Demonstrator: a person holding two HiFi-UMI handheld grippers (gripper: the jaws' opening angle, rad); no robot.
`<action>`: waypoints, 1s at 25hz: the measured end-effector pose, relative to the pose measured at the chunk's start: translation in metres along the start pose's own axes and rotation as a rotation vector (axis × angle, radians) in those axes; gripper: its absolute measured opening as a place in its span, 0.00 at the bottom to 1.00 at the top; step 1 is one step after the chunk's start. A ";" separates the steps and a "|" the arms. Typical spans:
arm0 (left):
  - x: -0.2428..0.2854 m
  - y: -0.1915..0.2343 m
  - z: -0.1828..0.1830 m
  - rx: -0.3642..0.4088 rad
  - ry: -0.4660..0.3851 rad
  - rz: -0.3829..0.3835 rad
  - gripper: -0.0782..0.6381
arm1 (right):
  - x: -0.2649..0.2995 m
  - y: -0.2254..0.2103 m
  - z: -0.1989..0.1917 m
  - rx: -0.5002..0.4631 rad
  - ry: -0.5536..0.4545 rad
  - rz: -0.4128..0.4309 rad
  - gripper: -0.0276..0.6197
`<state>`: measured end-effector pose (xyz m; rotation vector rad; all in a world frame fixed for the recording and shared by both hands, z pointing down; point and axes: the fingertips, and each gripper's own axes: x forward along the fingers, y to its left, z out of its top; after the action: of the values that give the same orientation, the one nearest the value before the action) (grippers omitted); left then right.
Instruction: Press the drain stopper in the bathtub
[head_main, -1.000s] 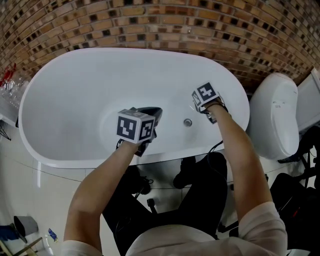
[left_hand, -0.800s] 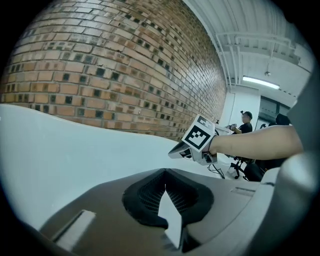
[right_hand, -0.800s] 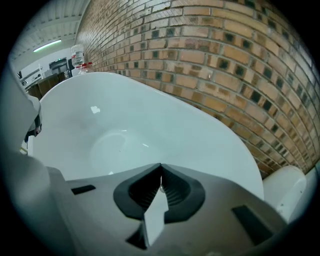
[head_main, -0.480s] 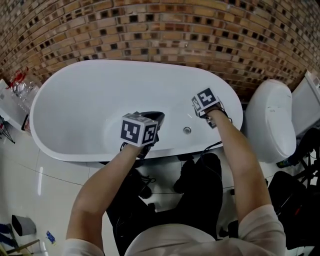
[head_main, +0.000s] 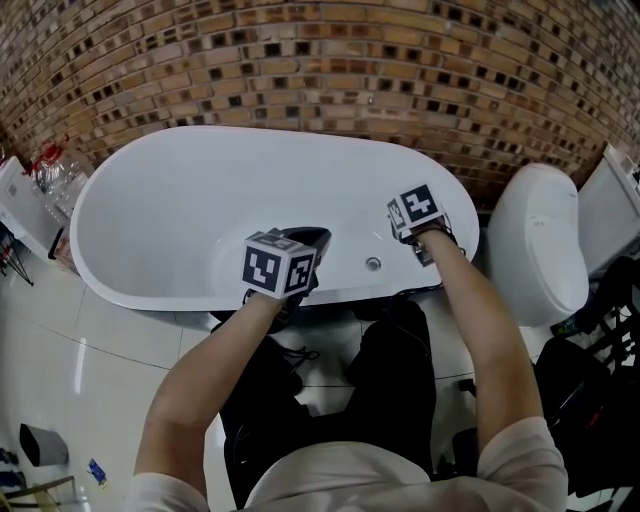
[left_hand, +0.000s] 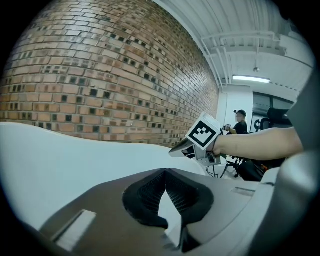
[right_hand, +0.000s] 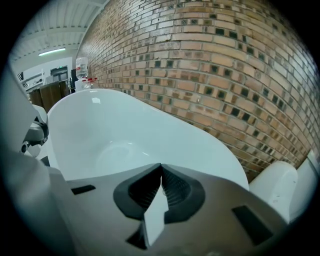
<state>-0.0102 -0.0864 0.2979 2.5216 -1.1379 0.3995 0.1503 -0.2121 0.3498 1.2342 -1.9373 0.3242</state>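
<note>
The white oval bathtub (head_main: 180, 190) fills the middle of the head view. Its small round metal drain stopper (head_main: 373, 264) sits on the tub floor near the right end. My left gripper (head_main: 312, 238) is shut and empty, hovering over the near side of the tub to the left of the stopper. My right gripper (head_main: 393, 215) is also shut and empty, just above and right of the stopper. Neither touches it. In the left gripper view the shut jaws (left_hand: 165, 172) face the right gripper (left_hand: 202, 135). The right gripper view looks along the tub's basin (right_hand: 115, 145); the stopper is hidden there.
A brick wall (head_main: 320, 60) runs behind the tub. A white toilet (head_main: 540, 240) stands close at the right, with black gear on the floor beyond it. A white shelf with bottles (head_main: 30, 190) is at the left. A person (left_hand: 240, 120) stands far off.
The head view has pulled back, so the tub sits lower and smaller in the picture. Both grippers hold about the same places over the tub, still shut.
</note>
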 end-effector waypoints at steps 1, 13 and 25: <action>-0.003 -0.002 0.000 0.002 -0.004 0.000 0.12 | -0.004 0.003 0.000 -0.004 -0.009 0.002 0.07; -0.034 -0.010 -0.004 0.007 -0.065 0.013 0.12 | -0.047 0.044 0.005 -0.035 -0.142 0.046 0.07; -0.061 -0.002 -0.033 -0.009 -0.103 0.052 0.12 | -0.067 0.067 -0.024 -0.027 -0.219 0.091 0.07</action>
<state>-0.0519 -0.0311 0.3031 2.5347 -1.2420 0.2800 0.1187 -0.1214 0.3288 1.2076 -2.1819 0.2160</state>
